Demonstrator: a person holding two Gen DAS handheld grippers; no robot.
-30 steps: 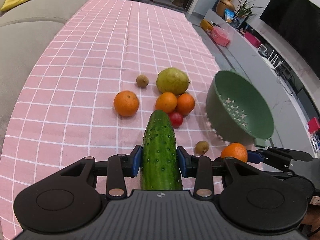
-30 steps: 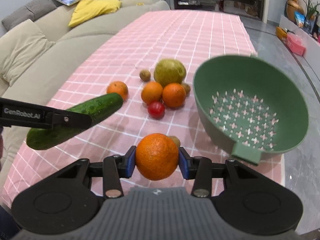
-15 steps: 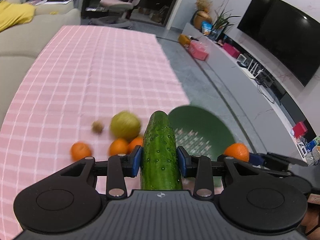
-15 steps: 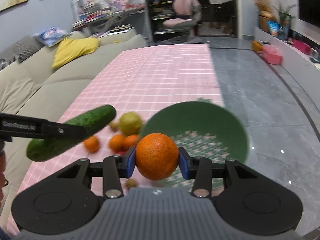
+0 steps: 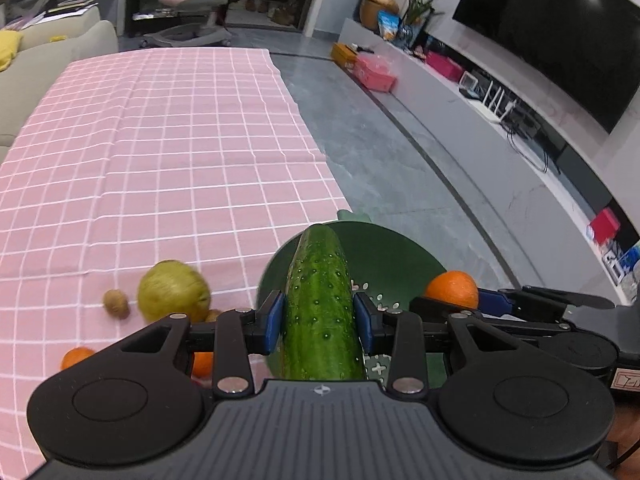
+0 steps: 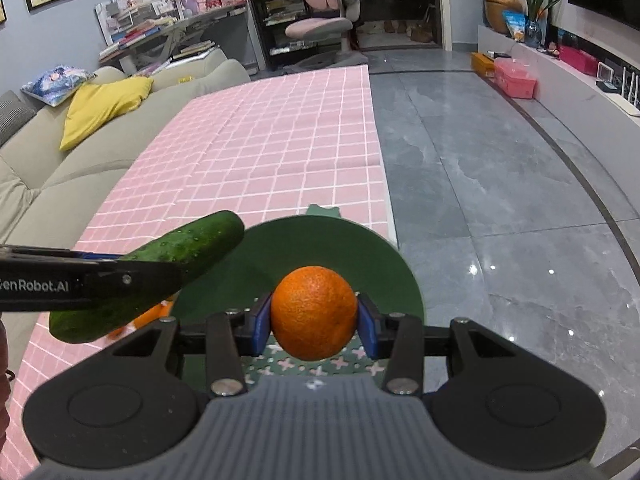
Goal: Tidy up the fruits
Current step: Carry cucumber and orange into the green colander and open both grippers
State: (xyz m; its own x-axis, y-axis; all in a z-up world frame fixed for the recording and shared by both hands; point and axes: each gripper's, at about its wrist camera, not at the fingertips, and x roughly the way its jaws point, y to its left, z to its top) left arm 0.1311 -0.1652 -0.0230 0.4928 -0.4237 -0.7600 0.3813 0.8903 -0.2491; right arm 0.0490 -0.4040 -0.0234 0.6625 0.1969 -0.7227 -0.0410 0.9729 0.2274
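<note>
— Cucumber (image 5: 318, 300) clamped lengthwise between the blue pads of the left gripper (image 5: 319, 316). Lost its rear end behind the gripper body. Hung over the green colander (image 5: 392, 248), apparently without touching it.

— And on the other side?

— Orange (image 6: 314, 312) pinched firmly by the right gripper (image 6: 314, 316), also above the colander. Covered much of the perforated bottom and left only some cross-shaped holes to see.

— Closeness of the two loads?

— Saw the cucumber tip reaching over the colander rim in the right wrist view, near the orange but apart from it.

— Rest of the fruits?

— Lay on the pink checked tablecloth (image 5: 160, 140), left of the colander: a yellow-green round fruit (image 5: 174, 290) with a small brown fruit (image 5: 116, 303) just beside it, both a little blurred. Found two smaller orange fruits (image 5: 76, 358) half hidden behind the left gripper's frame. Could not tell whether more lay under it.

— Edges, and open room?

— Found the colander at the right border of the cloth, with grey floor (image 5: 400, 160) just beyond. Could not tell whether its rim passed over that border. Saw the far half of the cloth bare, with wide room there. Noted a sofa (image 6: 40, 160) along the left side of the cloth.
</note>
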